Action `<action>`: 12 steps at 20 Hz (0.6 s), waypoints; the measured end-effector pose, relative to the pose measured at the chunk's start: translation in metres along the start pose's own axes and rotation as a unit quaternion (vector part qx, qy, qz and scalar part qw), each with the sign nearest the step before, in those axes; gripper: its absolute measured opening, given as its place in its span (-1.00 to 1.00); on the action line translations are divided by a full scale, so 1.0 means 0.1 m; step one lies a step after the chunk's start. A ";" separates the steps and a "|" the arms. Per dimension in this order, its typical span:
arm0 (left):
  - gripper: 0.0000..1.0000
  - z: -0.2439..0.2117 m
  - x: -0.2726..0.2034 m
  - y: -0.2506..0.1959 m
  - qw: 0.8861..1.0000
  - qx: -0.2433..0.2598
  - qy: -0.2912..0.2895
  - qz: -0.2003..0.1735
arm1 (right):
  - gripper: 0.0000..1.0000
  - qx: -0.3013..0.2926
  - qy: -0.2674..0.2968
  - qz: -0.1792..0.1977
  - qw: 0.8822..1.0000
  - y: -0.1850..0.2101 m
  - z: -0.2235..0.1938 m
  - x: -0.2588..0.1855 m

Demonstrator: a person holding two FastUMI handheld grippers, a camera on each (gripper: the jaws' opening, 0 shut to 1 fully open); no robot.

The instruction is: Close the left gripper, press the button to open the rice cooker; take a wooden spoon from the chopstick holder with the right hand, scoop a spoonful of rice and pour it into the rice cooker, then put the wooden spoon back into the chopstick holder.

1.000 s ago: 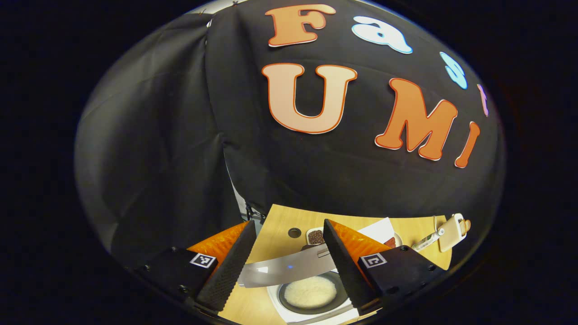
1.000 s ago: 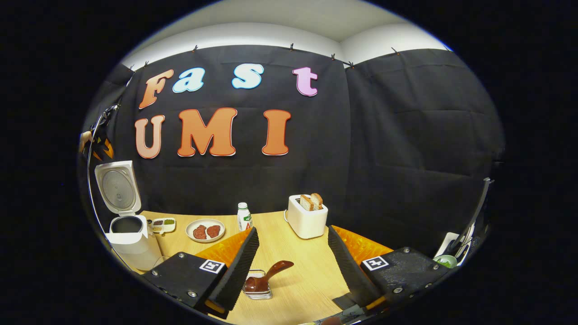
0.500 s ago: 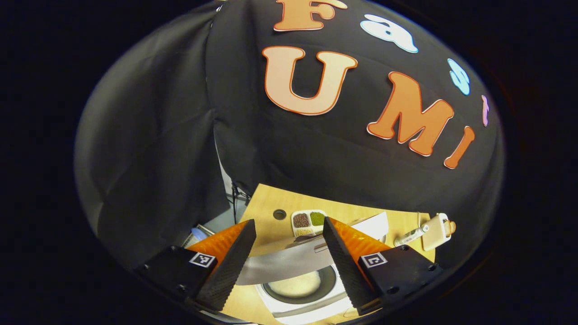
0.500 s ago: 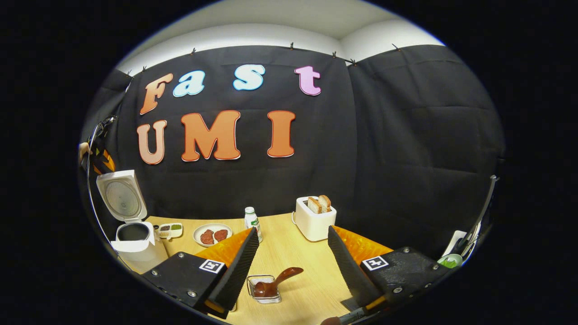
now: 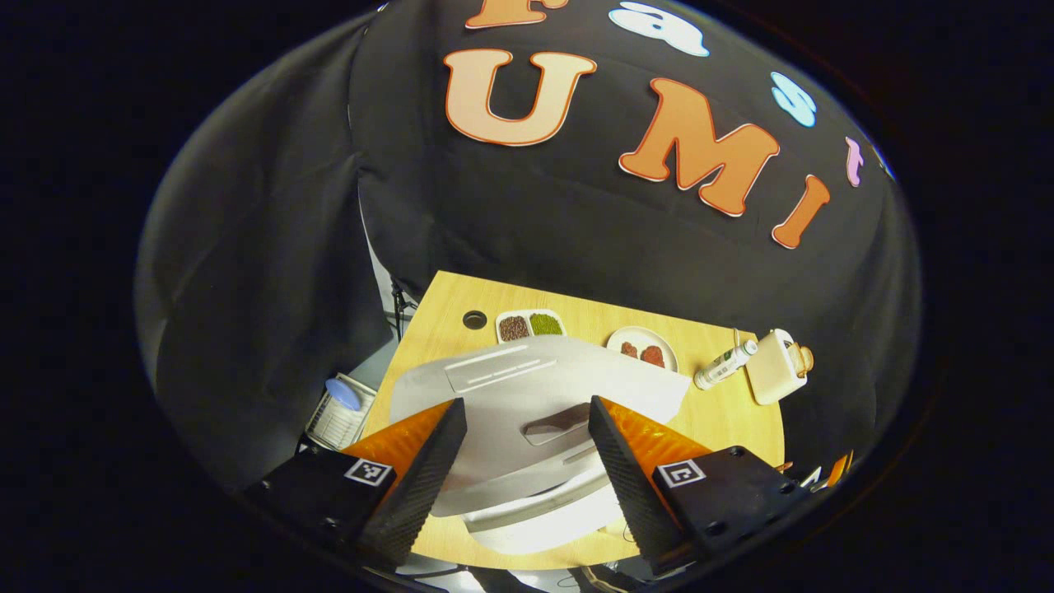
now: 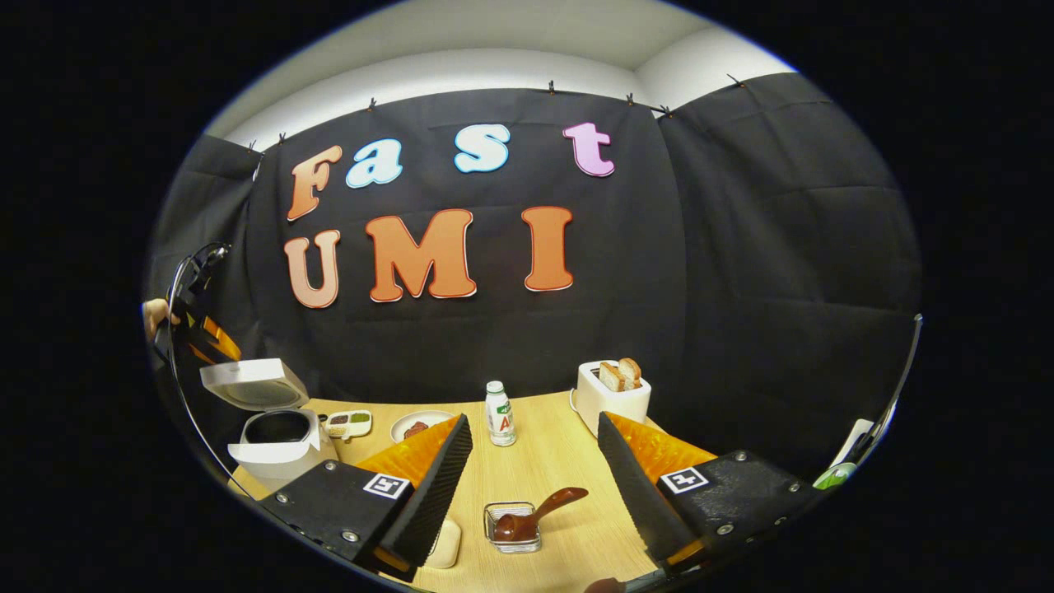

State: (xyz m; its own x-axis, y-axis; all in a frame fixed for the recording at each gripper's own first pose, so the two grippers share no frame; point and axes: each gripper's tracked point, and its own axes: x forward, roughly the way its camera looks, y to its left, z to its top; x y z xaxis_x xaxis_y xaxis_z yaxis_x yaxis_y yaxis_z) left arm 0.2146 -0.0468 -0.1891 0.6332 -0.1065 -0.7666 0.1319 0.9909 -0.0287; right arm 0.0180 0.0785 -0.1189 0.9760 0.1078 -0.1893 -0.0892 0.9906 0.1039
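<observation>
The white rice cooker [image 5: 535,527] stands at the table's near edge, and its lid [image 5: 535,379] is tilted low over the pot and hides the inside. My left gripper [image 5: 527,403] hovers open just above that lid, holding nothing. In the right gripper view the rice cooker [image 6: 272,453] is at far left, its lid [image 6: 255,383] half down with the dark pot opening below. The left gripper [image 6: 198,338] and a hand [image 6: 155,313] are behind it. A brown wooden spoon [image 6: 539,512] leans in the wire chopstick holder [image 6: 510,531]. My right gripper [image 6: 533,420] stands open above it.
On the wooden table [image 5: 741,420] are a divided dish of beans [image 5: 531,324], a plate [image 5: 642,350] with red pieces, a bottle [image 5: 725,365] and a toaster [image 5: 778,366] with bread. A small pale object [image 6: 445,543] lies left of the holder. A white rack [image 5: 338,408] sits below the table's left edge.
The cooker lid has swung down from upright to nearly over the pot, hiding the rice. The left gripper has risen and tipped downward. The right gripper has drawn back from the spoon holder.
</observation>
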 end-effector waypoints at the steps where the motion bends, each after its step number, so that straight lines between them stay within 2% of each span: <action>1: 1.00 -0.11 0.01 -0.02 1.000 -0.005 0.001 0.001 | 0.90 -0.001 0.001 0.005 1.000 0.03 -0.03 -0.02; 3: 1.00 -0.31 0.06 -0.07 1.000 -0.015 -0.007 0.001 | 0.90 -0.002 0.009 0.015 1.000 0.10 -0.04 -0.03; 4: 1.00 -0.40 0.09 -0.08 1.000 -0.014 -0.012 0.006 | 1.00 0.000 0.012 0.018 1.000 0.11 -0.06 -0.04; 5: 1.00 -0.46 0.11 -0.08 1.000 -0.008 -0.019 0.013 | 0.90 0.001 0.014 0.019 1.000 0.11 -0.08 -0.05; 12: 1.00 -0.63 0.31 -0.10 0.998 -0.011 -0.040 0.042 | 0.90 0.007 0.035 0.026 0.999 0.15 -0.24 -0.06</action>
State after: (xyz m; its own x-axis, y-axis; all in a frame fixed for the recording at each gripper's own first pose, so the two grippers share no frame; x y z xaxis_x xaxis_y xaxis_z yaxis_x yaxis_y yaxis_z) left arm 0.1848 -0.0551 -0.2529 0.7003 -0.0284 -0.7133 0.0601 0.9980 0.0193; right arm 0.0059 0.0944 -0.1395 0.9537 0.1643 -0.2519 -0.1353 0.9824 0.1285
